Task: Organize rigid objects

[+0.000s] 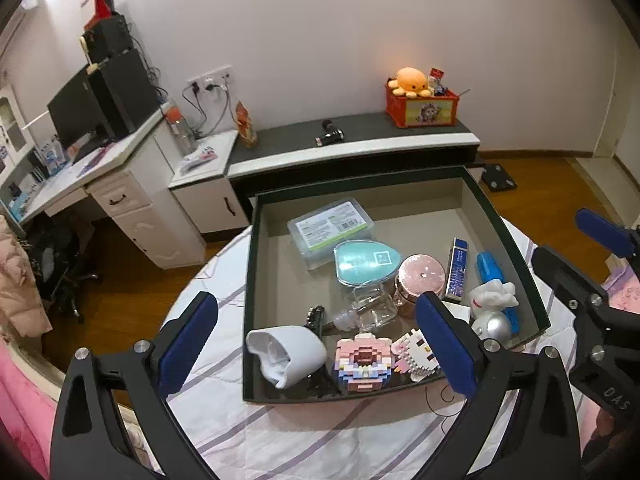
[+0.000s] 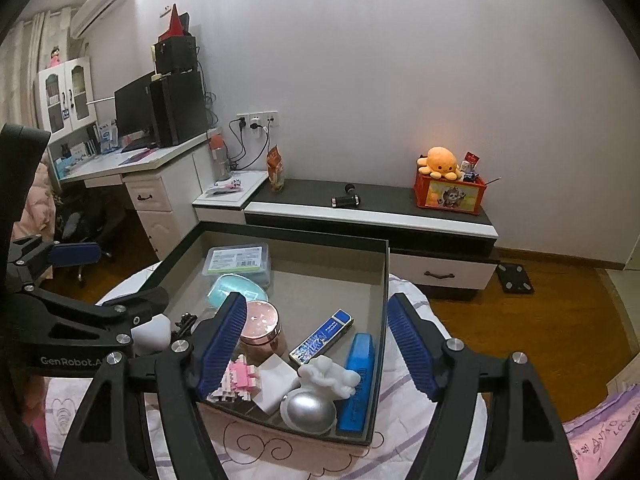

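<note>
- Left gripper (image 1: 316,344) hanging over the near edge of the dark shallow open-topped box (image 1: 250,280), fingers spread wide and released, nothing between them.
- Right gripper (image 2: 316,344) likewise spread and empty above the box's near right corner; pads clear of everything.
- All rigid objects in view already inside the box, which sits on a striped bedsheet (image 1: 304,432), not on a table.
- Near end crowded: white rounded plastic shell (image 1: 286,354), pink-and-blue brick-built figure (image 1: 362,364), white brick-built cat figure (image 1: 412,354), clear glass cup (image 1: 374,306), rose-gold round tin (image 1: 420,280), white-and-silver bunny figurine (image 1: 492,308), bright blue rectangular case (image 1: 490,270).
- Risk: dropping either gripper straight down now likely to knock a brick figure apart or tip the cup, given how tightly these touch.
- Risk: soft bedding under the box; pressing on one rim could tilt it and slide the pieces together.
- Risk: both grippers near each other; reaching for the middle at once could make the frames collide.
</note>
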